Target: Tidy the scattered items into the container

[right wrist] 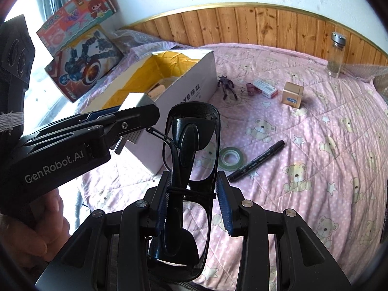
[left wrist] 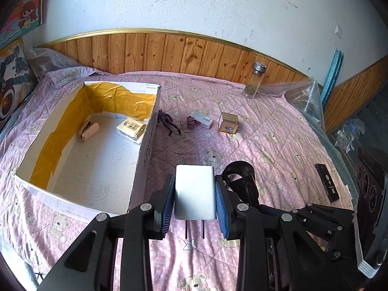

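One wide pink quilt (left wrist: 254, 145) printed with bears and stars spreads beneath and ahead of both my grippers, running to a wood-panelled wall (left wrist: 169, 53) with white plaster above it. Ahead and to the left of my left gripper (left wrist: 195, 194) stands the open white box (left wrist: 145, 145), lined along its inner walls with yellow paper; a pale roll-shaped item (left wrist: 89, 130) and a small printed packet (left wrist: 132, 129) already lie on its floor. My left gripper is clamped on a white plug adapter (left wrist: 195, 191), prongs pointing back toward me, held just right of the box's near corner. My right gripper (right wrist: 192, 203) is clenched around a pair of black glasses (right wrist: 191, 160) standing on end between the pads, with the left gripper crossing in on its left over the box rim. Two printed toy boxes (right wrist: 82, 68) lean at the far left behind the container. Far ahead of my right gripper stands a glass bottle (right wrist: 337, 55) with a metal cap, near the panelling. Closer in, ahead and slightly right, lie a tan cube-shaped carton (right wrist: 292, 95), a small white and red box (right wrist: 265, 87), a binder clip (right wrist: 249, 88) and a dark figurine (right wrist: 226, 84) just beside the box's wall. Nearest, just ahead of the right pads, a black marker (right wrist: 257, 161) and a roll of green tape (right wrist: 230, 158) rest on the quilt. A dark flat object (left wrist: 327, 181) to the right of my left gripper is too blurred to identify, and the tape is partly hidden behind the glasses.
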A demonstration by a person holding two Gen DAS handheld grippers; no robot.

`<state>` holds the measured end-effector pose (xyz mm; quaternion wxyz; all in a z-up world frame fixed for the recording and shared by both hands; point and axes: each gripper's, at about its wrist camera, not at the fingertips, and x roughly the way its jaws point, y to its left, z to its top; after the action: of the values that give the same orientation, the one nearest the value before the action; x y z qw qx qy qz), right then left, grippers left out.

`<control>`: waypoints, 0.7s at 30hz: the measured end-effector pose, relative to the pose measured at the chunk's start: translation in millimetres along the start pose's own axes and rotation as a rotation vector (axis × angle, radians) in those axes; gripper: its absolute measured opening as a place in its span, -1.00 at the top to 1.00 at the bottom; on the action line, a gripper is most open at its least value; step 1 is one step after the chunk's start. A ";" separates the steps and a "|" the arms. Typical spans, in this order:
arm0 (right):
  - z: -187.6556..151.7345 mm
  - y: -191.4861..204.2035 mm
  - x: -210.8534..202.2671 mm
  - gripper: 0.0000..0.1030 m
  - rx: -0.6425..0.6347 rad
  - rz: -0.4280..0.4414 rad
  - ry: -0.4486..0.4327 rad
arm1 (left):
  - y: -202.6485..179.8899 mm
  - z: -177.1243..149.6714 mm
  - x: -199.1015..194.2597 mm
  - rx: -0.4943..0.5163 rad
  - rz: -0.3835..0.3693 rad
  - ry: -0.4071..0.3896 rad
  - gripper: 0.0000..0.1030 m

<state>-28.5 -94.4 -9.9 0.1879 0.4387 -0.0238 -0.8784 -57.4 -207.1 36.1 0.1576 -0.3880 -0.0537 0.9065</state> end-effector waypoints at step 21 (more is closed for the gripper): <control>38.7 49.5 6.3 0.25 -0.097 0.043 -0.012 | 69.0 10.3 -31.7 -0.135 0.025 -0.069 0.37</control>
<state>-46.8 -147.3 19.3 0.2279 0.4232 0.0083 -0.8768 -61.1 -282.4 49.9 0.1180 -0.3668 -0.1152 0.9156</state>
